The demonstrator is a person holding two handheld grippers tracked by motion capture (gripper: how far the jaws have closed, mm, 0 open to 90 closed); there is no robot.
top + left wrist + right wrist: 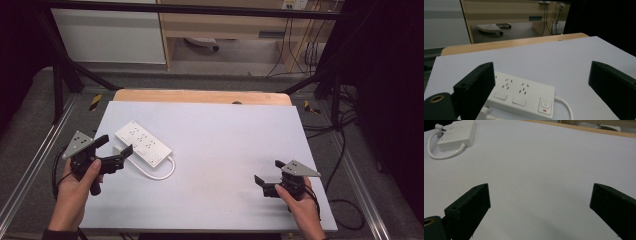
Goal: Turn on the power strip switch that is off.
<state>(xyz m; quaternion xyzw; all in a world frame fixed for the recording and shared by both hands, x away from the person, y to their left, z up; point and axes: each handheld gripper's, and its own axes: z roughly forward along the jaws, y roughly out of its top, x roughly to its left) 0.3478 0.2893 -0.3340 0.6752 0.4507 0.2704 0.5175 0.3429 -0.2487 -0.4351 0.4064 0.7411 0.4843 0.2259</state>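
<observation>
Your left gripper (pixel 116 146) is wide open, right by the white power strip (pixel 143 142) near the left edge of the table (pixel 225 150). One jaw is touching or almost touching the strip. The strip has a switch (pixel 545 105) with a small red mark; no writing can be read. Its white cord (pixel 159 173) loops beside it. Your right gripper (pixel 268 171) is wide open too, over bare table near the right edge, well apart from the strip.
</observation>
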